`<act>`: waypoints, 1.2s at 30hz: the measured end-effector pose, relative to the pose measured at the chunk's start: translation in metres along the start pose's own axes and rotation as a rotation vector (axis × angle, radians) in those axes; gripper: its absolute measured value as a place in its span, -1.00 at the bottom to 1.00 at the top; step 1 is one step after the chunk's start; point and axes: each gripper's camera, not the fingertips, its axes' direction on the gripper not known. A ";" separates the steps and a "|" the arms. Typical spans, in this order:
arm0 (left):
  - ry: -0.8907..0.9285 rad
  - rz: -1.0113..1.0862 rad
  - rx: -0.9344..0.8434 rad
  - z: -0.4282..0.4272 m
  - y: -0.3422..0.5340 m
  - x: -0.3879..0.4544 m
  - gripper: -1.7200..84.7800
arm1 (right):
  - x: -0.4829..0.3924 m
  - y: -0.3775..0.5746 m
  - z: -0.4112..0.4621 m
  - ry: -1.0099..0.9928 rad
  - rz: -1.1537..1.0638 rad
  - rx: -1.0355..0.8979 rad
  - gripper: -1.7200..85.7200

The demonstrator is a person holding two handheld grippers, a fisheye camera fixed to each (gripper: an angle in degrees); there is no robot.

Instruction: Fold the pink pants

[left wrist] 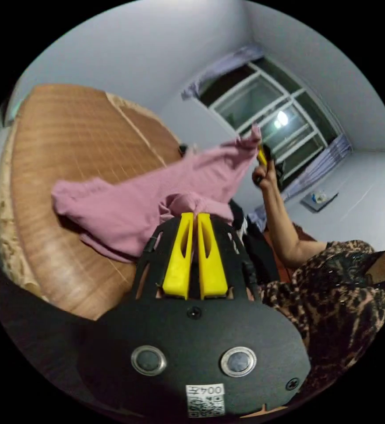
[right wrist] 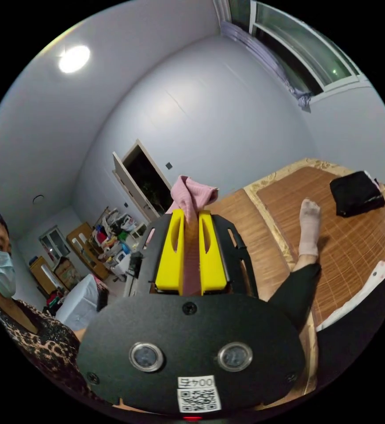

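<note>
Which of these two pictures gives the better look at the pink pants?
The left gripper view: the pink pants stretch there between the left gripper and the raised right gripper, trailing onto the woven mat. The right gripper view gives just a bunched end pinched in the yellow jaws.

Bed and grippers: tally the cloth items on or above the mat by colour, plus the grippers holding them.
Pink: 1, the pink pants, held up over the woven mat
Black: 1, a folded black garment lying on the mat
Grippers: 2, left gripper and right gripper, both clamped on the pants
Total: 4
</note>
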 end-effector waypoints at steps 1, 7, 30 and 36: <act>-0.043 0.008 0.154 -0.065 -0.006 0.010 -0.93 | -0.008 -0.013 -0.025 -0.014 -0.010 0.061 -0.82; -0.211 0.156 0.827 -0.343 0.034 0.117 -0.93 | -0.082 -0.053 -0.159 -0.113 -0.140 0.357 -0.83; -0.402 -0.059 0.468 -0.280 -0.080 0.105 -0.94 | -0.093 -0.116 0.086 0.100 -0.082 -0.245 -0.83; -0.574 0.262 0.782 -0.311 -0.242 0.214 -0.94 | -0.196 -0.215 0.115 0.124 -0.319 0.109 -0.83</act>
